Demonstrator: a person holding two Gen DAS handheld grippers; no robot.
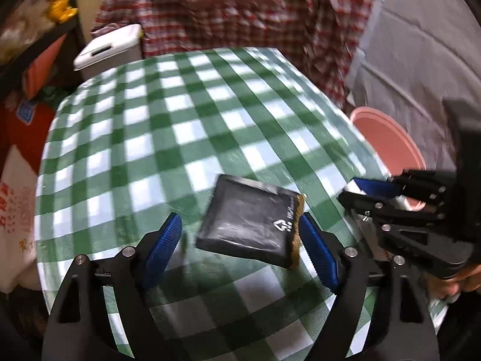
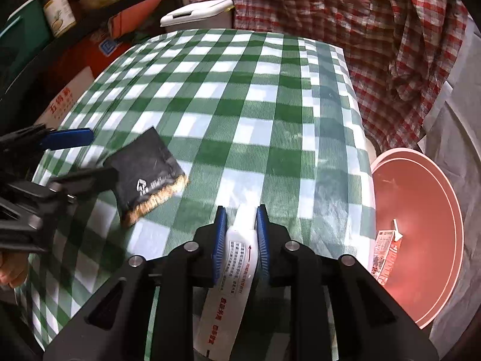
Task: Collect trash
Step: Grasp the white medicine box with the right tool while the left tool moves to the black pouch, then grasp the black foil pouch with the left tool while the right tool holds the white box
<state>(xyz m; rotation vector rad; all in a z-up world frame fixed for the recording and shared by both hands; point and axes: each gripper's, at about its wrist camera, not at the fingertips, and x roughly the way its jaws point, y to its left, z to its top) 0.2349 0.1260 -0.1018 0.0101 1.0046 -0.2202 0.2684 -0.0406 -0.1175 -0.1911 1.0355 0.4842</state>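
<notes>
The left hand-held gripper (image 1: 240,240) is sitting low over the desk (image 1: 168,120) with its jaws spread wide, and the black packet (image 1: 249,225) is lying on the green-and-white checked cloth right between the two blue pads (image 1: 165,240); the packet's frayed brown edge is just beside the right-hand pad, though whether it is touching cannot be told, and the other pad is standing clear of it, so nothing is gripped there. Over on the other side, the right hand-held gripper (image 2: 240,240) is squeezing narrowly on a white wrapper (image 2: 237,252) printed with red and black text, its pads pressing both flanks of it while the wrapper's long tail is trailing back underneath the gripper body. From the right wrist view the black packet (image 2: 147,174) is showing near the desk's left edge, with a white logo on it. Beside the desk's right edge a pink bin (image 2: 421,225) is waiting with its mouth open, and a small carton (image 2: 384,252) is already lying inside it against the near wall. Behind the desk a red-and-white checked cloth (image 2: 345,30) is hanging, and a white lidded container (image 2: 198,12) is standing at the far left corner.
</notes>
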